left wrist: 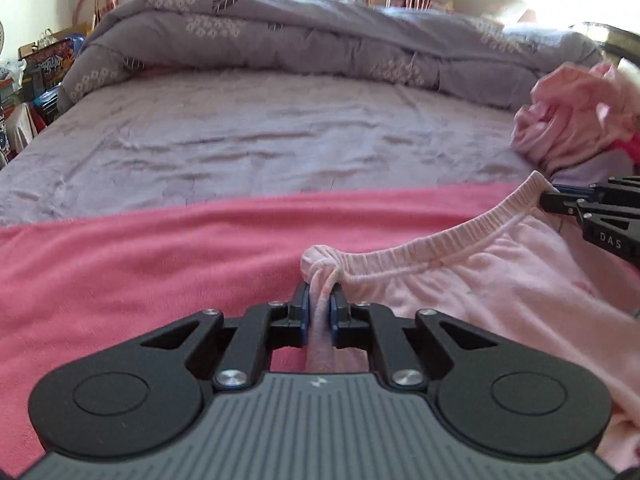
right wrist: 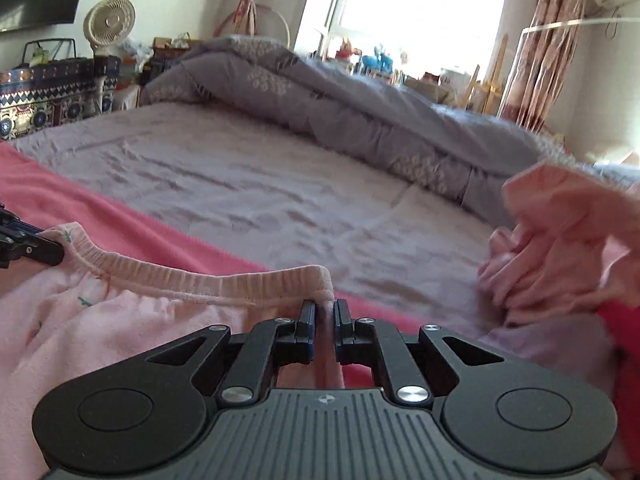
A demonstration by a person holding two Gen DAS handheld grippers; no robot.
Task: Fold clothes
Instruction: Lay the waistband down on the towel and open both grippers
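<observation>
My left claw (left wrist: 320, 300) and right claw (right wrist: 324, 312), each lower centre of its frame, are clamped on cloth.

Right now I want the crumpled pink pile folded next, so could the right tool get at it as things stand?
Probably not yet. The right tool is shut on the waistband of the pale pink garment, so it must let go first. Otherwise the pile lies close to its right, with only bare bedsheet between.

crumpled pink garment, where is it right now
The crumpled pink garment lies at the right of both views, on the bed sheet just before the folded grey quilt.
</observation>
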